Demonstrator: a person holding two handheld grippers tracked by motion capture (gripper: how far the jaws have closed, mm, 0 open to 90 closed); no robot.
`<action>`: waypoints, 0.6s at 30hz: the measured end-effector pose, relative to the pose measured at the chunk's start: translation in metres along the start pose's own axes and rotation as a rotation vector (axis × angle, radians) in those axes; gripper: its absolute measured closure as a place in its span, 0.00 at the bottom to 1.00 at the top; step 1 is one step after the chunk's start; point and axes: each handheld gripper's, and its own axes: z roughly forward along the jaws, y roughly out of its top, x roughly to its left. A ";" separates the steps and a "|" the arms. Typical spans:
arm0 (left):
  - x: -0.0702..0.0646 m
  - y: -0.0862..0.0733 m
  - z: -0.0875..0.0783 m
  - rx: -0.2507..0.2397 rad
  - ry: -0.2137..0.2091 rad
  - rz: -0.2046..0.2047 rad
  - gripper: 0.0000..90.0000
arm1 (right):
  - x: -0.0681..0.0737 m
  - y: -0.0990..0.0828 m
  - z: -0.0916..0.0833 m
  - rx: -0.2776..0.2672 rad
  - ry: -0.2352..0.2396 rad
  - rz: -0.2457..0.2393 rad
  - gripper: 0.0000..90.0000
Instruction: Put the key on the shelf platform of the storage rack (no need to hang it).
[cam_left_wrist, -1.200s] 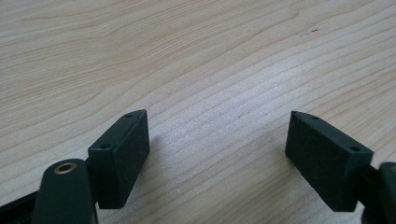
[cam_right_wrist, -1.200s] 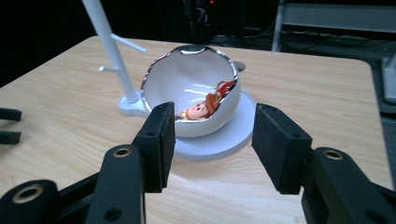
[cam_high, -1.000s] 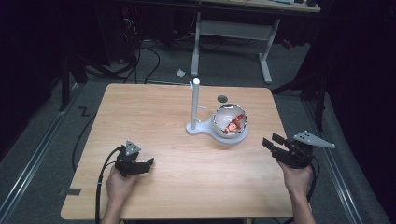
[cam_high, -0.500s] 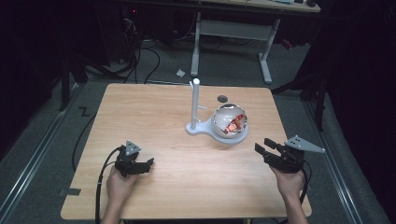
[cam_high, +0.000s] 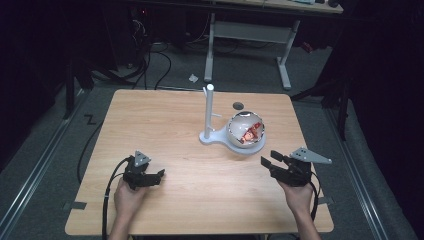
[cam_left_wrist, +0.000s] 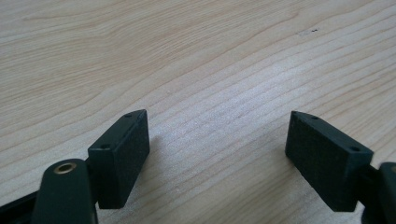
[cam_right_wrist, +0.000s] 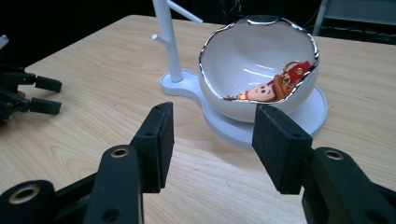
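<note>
Right gripper, jaws apart and empty, aimed at the eggshell-shaped bowl with the keychain figure inside.

The figure lies low in the bowl, long axis roughly level, its ring end raised against the wall nearest the table's right edge, the other end toward the white stand post. The bowl sits on the stand's tray, right of the table's middle, toward the far edge. Risk, as I judge it: a jaw catching the jagged rim could tip or shove the bowl off the tray. The left gripper, jaws also apart and empty, rests near the front-left corner of the table.
</note>
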 end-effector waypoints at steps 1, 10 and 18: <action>0.000 0.000 0.000 0.000 0.000 0.000 0.25 | 0.000 0.000 0.000 0.000 0.000 0.000 0.54; 0.000 0.000 0.000 0.000 0.000 0.000 0.25 | 0.010 -0.001 0.013 0.008 0.027 -0.012 0.55; 0.000 0.000 0.000 0.000 0.001 0.000 0.25 | 0.017 -0.005 0.026 0.032 0.043 -0.029 0.55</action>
